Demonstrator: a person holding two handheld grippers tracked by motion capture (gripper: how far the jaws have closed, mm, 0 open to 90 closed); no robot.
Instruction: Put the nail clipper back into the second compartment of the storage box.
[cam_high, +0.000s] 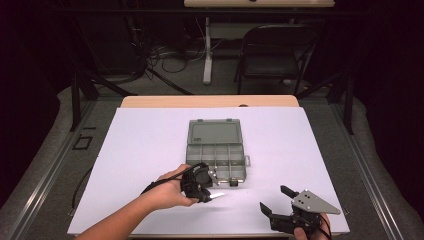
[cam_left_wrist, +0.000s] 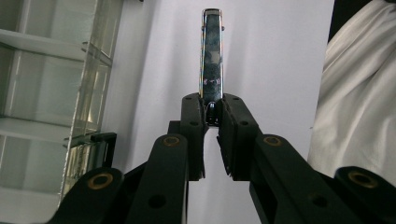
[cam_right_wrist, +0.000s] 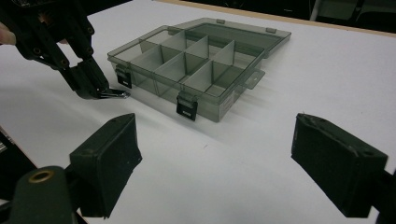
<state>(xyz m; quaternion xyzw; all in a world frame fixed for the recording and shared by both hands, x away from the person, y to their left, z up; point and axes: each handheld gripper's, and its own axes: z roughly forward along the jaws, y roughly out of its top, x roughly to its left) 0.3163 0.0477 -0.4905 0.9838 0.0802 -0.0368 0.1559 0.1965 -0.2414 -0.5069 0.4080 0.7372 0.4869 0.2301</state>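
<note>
Left gripper clamps a shiny metal clip just above the white table, beside the open compartment box.

The clip sticks out from the closed jaws near the box's front wall and its black latch. The right gripper rests at the table's near edge, well apart, its jaws spread wide with nothing between them. The box's lid lies folded back, its compartments bare.

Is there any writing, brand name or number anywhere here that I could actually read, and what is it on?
None can be read.
Small pale label on the open lid of the grey compartment box: too small and blurred to read.
Faint marks near the base of the shiny metal clip held by the left gripper: blurred, not legible.
White table cover: no print.
</note>
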